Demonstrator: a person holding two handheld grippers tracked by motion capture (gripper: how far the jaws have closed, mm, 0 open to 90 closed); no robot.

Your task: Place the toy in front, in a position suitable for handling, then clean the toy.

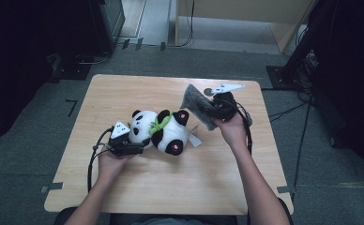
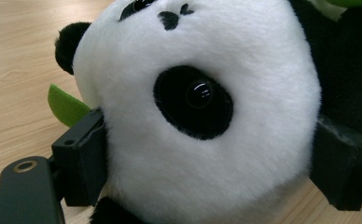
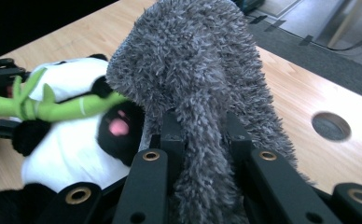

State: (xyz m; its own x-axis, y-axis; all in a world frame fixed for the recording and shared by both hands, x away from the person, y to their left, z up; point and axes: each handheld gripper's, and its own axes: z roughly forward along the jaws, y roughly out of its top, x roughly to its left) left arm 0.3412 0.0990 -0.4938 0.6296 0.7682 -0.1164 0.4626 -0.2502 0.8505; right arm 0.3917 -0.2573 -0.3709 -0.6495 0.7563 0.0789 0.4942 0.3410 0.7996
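The left gripper (image 1: 132, 146) has its jaws spread wide around the head of the toy panda (image 1: 163, 131), one jaw pressing each side of the white plush — a firm hold that pins the toy on the table (image 1: 124, 187). In the left gripper view the panda's head (image 2: 202, 107) bulges between the two black jaws, which dent the fur. The right gripper (image 1: 214, 111) is clamped tight on a fuzzy grey cloth (image 1: 195, 104); in the right gripper view the cloth (image 3: 193, 84) is pinched in a narrow fold between the jaws and flops forward over them.

The panda lies on its side near the middle of the table, a green bamboo sprig (image 3: 53, 108) across its chest. The cloth is held up just beside the panda's feet, off the wood and not resting on the toy.

So the gripping looks done — toy steadied, cloth in hand. What seems left is bringing the cloth onto the panda, to wipe or cover it; which of the two cannot be told.
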